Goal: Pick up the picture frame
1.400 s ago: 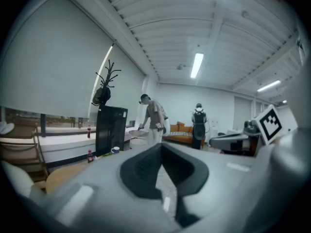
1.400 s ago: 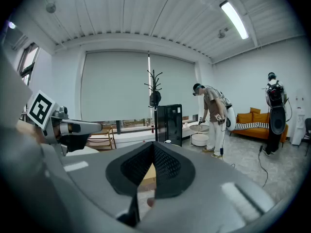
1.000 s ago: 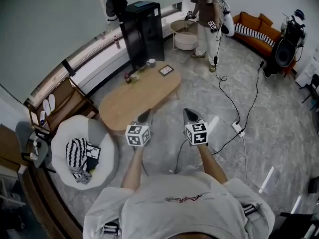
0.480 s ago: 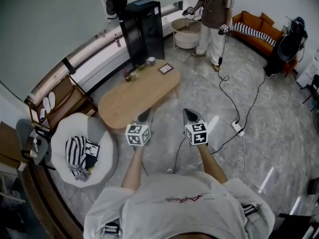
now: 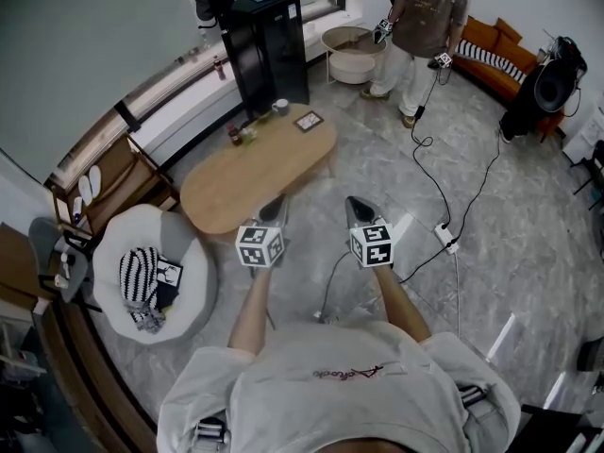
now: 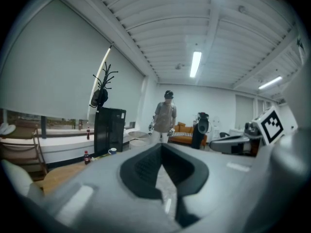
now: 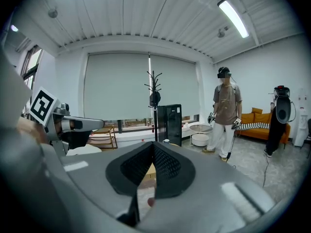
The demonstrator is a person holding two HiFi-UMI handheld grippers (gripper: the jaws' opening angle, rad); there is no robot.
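**While both claws were shut, the picture frame lay far across the table**

Since nothing was within reach, the left claw (image 5: 276,206) was held closed and empty by the near edge of the one wooden table (image 5: 226,192), probably just carried level until the target came close. At the table's far end stood one small bottle (image 5: 232,134), then one cup (image 5: 280,107), then the single picture frame (image 5: 308,120), which lay flat and well apart from the two claws. Over the floor beside the table, the right claw (image 5: 353,204) was likewise pinched together with nothing between its pads. Further right stood one other person (image 5: 425,17), near the one orange sofa (image 5: 491,50).
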